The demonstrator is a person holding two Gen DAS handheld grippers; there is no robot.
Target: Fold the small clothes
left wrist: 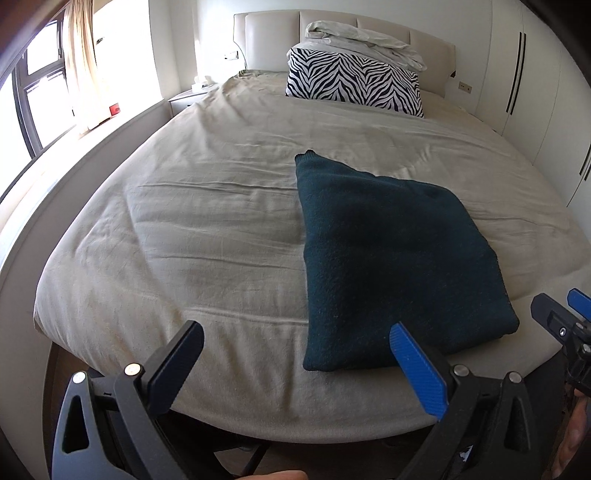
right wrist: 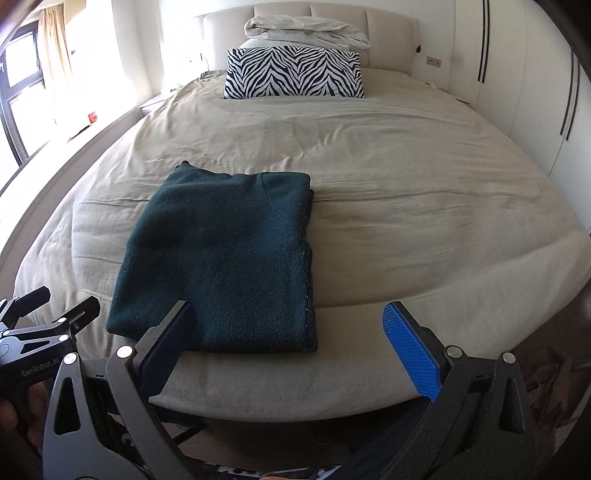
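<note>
A dark green knitted garment (left wrist: 388, 258) lies folded into a flat rectangle on the beige bed (left wrist: 207, 229), near the foot edge. It also shows in the right wrist view (right wrist: 221, 258). My left gripper (left wrist: 295, 339) is open and empty, just off the garment's near left corner. My right gripper (right wrist: 288, 317) is open and empty, at the garment's near right corner, above the bed edge. The right gripper shows at the right edge of the left wrist view (left wrist: 565, 317). The left gripper shows at the left edge of the right wrist view (right wrist: 51, 310).
A zebra-print pillow (right wrist: 293, 74) and a crumpled white duvet (right wrist: 306, 31) lie at the headboard. A window with curtains (left wrist: 48, 85) is on the left. White wardrobe doors (right wrist: 517, 74) stand on the right. The bed cover (right wrist: 424, 184) is wrinkled.
</note>
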